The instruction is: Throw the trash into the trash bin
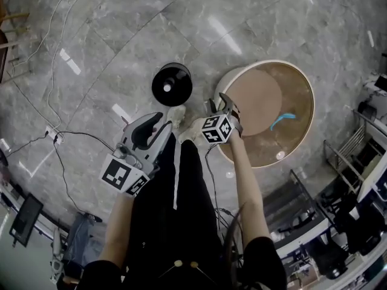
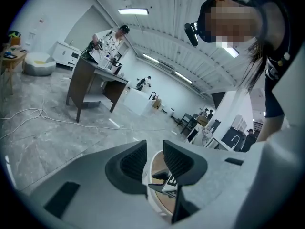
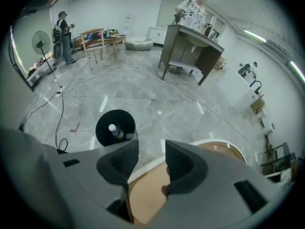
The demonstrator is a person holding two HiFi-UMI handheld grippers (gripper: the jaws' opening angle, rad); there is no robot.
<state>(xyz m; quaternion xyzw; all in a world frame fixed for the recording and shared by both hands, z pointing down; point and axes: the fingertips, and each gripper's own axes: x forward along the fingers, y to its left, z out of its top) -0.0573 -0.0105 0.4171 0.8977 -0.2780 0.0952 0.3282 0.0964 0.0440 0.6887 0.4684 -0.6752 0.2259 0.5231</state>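
While our left gripper [image 1: 161, 124] and right gripper [image 1: 222, 103] hover empty, jaws apart, blue trash [image 1: 283, 121] lies on the round surface [image 1: 254, 92]. If we pinch it shallowly, it could fall short of the trash bin [image 1: 172, 84].

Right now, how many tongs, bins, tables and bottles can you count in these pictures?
Tongs: 2 (left tongs, right tongs, both open and empty)
Bin: 1
Table: 1
Bottle: 1, inside the bin
Total: 5

Polished grey marble floor [image 1: 121, 47] crossed by white cables [image 1: 52, 59]; white walls [image 3: 124, 8]; ceiling strip lights [image 2: 133, 12]; dark wooden desk [image 3: 187, 44], wooden chairs [image 3: 94, 39] and standing fan [image 3: 40, 43] near the far wall.
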